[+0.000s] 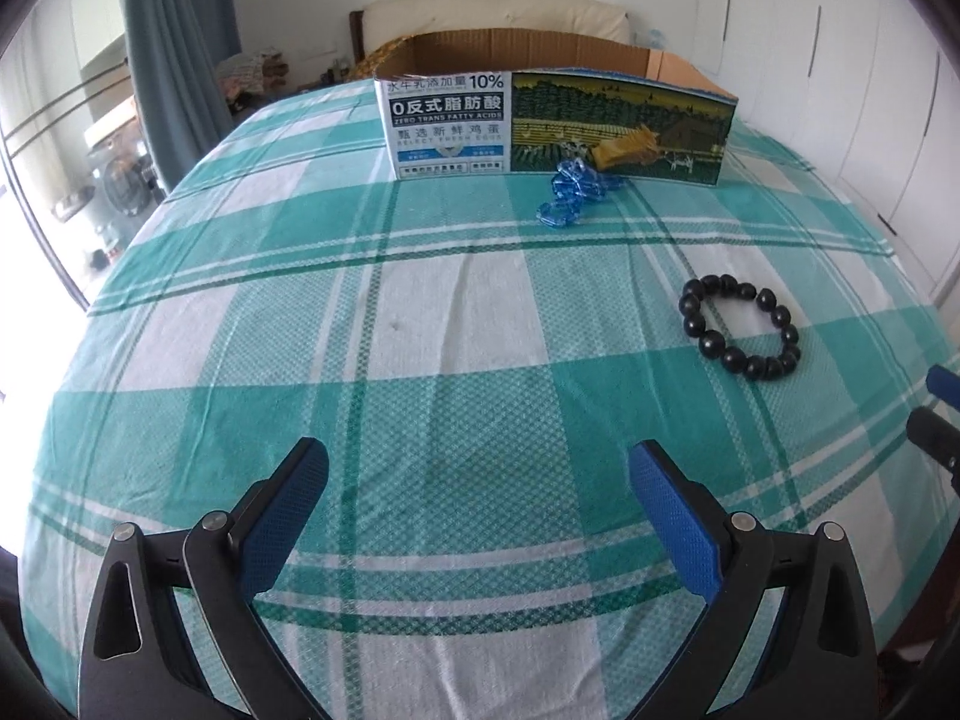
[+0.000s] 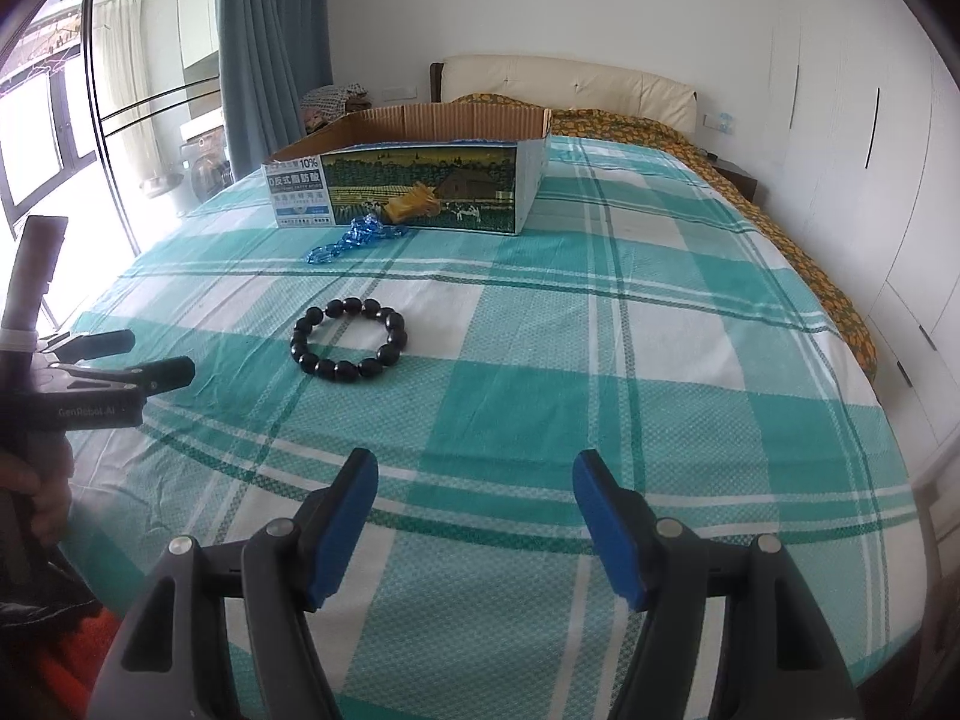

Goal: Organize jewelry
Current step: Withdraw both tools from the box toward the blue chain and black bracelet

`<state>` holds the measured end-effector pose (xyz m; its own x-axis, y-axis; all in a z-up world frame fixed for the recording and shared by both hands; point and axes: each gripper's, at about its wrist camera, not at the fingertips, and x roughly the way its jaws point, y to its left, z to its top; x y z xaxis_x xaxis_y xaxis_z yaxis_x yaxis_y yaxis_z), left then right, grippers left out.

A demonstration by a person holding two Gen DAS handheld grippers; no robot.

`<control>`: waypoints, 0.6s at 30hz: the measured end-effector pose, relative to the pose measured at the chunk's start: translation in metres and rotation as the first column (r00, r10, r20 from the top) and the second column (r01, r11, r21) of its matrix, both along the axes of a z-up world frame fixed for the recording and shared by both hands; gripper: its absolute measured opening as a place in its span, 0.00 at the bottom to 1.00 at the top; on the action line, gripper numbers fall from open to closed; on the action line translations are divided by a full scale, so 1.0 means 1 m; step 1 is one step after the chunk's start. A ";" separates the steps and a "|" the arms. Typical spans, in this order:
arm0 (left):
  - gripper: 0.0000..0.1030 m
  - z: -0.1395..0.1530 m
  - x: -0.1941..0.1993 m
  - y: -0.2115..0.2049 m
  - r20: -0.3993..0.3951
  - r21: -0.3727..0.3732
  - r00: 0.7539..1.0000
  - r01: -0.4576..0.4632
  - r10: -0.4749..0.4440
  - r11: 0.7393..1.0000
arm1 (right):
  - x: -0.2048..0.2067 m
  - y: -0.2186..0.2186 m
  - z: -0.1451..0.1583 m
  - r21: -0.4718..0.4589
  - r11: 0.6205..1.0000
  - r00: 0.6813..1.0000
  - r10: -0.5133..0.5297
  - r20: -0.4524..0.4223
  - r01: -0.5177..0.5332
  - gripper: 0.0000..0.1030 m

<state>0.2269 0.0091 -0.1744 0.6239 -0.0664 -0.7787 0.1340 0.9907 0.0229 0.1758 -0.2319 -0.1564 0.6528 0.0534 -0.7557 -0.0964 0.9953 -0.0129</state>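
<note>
both grippers gaping, empty. black bracelet at 11 o'clock of right gripper: straddle one bead side, pinch, carry to box.

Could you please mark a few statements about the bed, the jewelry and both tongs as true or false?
1. The black bracelet lies inside the box. False: it lies on the sheet, well in front of the box.
2. The blue chain lies at the foot of the box's front wall. True.
3. The left tongs grip the black bracelet. False: they are open and empty.
4. The right tongs are open with nothing between the pads. True.
5. The box is open at the top. True.
6. The sheet is plain red. False: it is teal-and-white checked.
</note>
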 end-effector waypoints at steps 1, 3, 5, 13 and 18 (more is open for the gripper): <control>0.98 -0.002 0.000 -0.001 -0.004 0.010 1.000 0.001 -0.001 1.000 | 0.001 -0.001 0.000 -0.001 1.000 1.000 -0.005 0.003 0.005 0.67; 0.98 -0.003 0.001 -0.001 -0.010 0.016 1.000 0.004 -0.004 1.000 | 0.002 -0.004 0.001 0.002 1.000 1.000 -0.009 0.008 0.009 0.67; 0.98 -0.005 0.002 -0.001 -0.013 0.015 1.000 -0.001 0.001 1.000 | 0.004 -0.006 -0.001 0.006 1.000 1.000 -0.011 0.004 0.011 0.67; 0.99 -0.008 0.005 -0.003 -0.028 0.028 1.000 -0.009 0.010 1.000 | 0.007 -0.015 -0.007 0.027 0.999 0.999 -0.042 -0.008 0.042 0.67; 1.00 -0.009 0.008 0.003 -0.056 -0.019 0.998 -0.014 0.013 1.000 | 0.009 -0.019 -0.010 0.039 0.998 0.999 -0.051 -0.019 0.052 0.67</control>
<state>0.2348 0.0117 -0.1835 0.5804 -0.0738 -0.8110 0.1212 0.9926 -0.0036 0.1851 -0.2507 -0.1662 0.6420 0.0498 -0.7651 -0.0447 0.9986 0.0276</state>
